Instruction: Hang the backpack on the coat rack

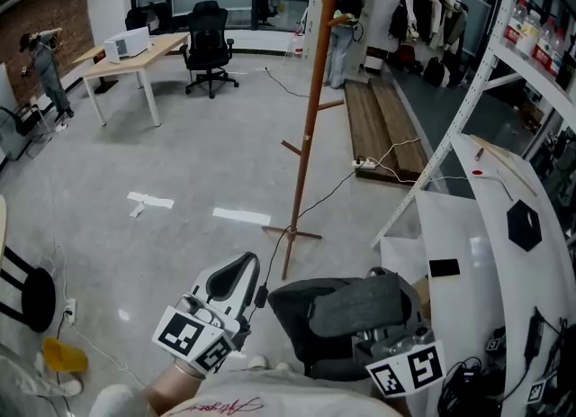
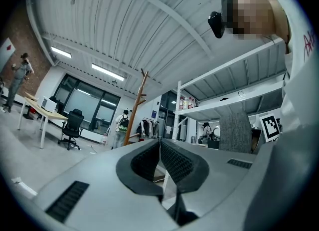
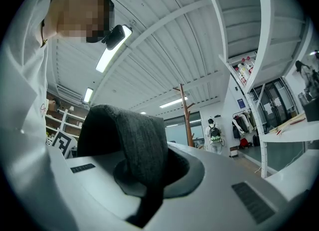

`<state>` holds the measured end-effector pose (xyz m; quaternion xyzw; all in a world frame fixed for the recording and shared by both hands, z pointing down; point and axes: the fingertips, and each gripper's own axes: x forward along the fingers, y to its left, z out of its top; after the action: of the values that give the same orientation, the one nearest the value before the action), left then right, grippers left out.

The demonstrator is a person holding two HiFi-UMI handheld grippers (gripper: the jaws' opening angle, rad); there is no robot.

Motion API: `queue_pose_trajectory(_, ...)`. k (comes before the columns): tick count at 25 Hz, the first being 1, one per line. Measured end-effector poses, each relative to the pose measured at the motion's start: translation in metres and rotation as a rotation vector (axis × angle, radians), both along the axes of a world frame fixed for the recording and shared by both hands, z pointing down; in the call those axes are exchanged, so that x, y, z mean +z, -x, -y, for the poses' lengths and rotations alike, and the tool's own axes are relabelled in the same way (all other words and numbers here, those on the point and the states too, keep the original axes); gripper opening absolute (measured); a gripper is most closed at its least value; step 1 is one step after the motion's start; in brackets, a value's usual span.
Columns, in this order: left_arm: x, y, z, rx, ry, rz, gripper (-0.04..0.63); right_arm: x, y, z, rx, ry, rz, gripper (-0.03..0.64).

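Backpack [image 1: 342, 316] clamped in my right gripper [image 1: 396, 349], coat rack [image 1: 310, 118] upright at eleven o'clock, left gripper [image 1: 227, 282] closed, empty

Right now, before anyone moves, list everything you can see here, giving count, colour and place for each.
Coat rack: one, brown wood, mid-floor ahead.
Backpack: one, dark grey, bottom centre.
Office chair: one, black, beside the desk.
Desk: one, pale wood, far left.
Boards: two, brown, floor beyond the rack.
Shelving: one, white, right side.
Tape strips: two, white, floor left of the rack.
People: two, grey clothes far left, pale clothes at back.
Left claw: one, white with black pads, shut and empty, lower left.
Right claw: one, white, shut on the backpack's strap, lower right.
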<state>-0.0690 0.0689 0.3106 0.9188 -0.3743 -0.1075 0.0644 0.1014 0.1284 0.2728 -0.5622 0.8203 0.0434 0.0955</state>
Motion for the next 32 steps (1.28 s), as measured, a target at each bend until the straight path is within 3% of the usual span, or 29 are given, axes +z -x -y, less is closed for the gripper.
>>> queue_pose_trajectory(19, -0.001, -0.017, 0.019, -0.113, -0.022, -0.019, 0.021, -0.004, -0.028, 0.021, -0.076, -0.026, -0.021, 0.017)
queue_pose_trajectory(32, 0.006, -0.026, 0.106, -0.075, -0.018, -0.027, 0.021, 0.004, -0.028, 0.099, -0.069, -0.003, -0.026, 0.017)
